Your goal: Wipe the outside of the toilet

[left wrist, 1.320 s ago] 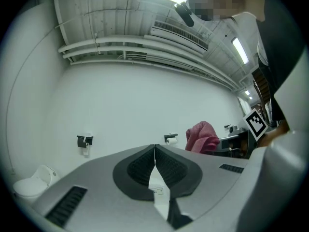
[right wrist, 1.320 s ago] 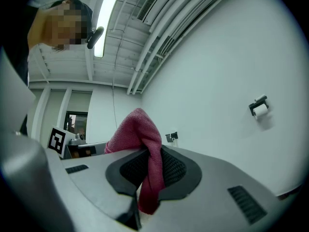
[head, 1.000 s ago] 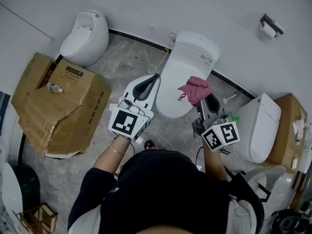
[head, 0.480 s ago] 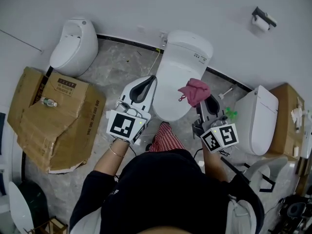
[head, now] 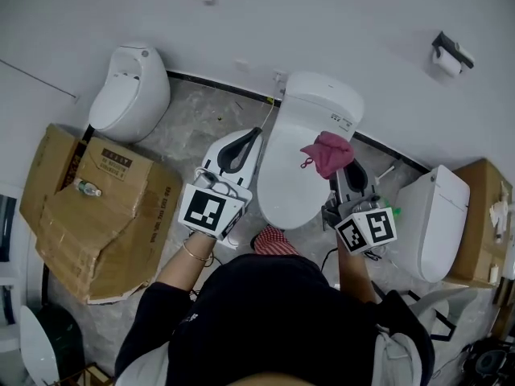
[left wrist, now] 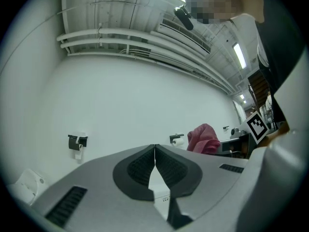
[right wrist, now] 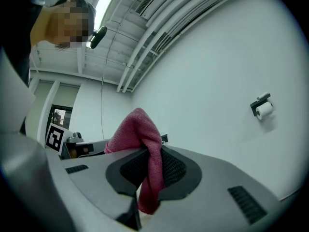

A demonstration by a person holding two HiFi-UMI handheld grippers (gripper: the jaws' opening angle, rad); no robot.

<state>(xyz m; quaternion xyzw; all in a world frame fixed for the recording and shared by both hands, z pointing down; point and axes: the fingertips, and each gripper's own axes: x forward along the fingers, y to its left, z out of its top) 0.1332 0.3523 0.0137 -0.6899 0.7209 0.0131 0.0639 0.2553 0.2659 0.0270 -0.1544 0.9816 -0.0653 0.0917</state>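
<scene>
- Nearer than half a second ago, the toilet (head: 302,147) lies between both grippers, lid down.
- The right gripper (right wrist: 149,154) clamps a pink cloth (right wrist: 136,128) that bunches above the jaws, over the lid's right edge; it possibly touches the lid, hard to judge.
- The left gripper (left wrist: 154,147) has its jaws pressed together, empty, beside the toilet's left side.

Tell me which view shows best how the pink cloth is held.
The right gripper view: the pink cloth sits pinched between the right gripper's jaws, a tail trailing past them. The head view shows it bunched over the toilet, with the grip hidden. The left gripper view shows only a distant lump.
</scene>
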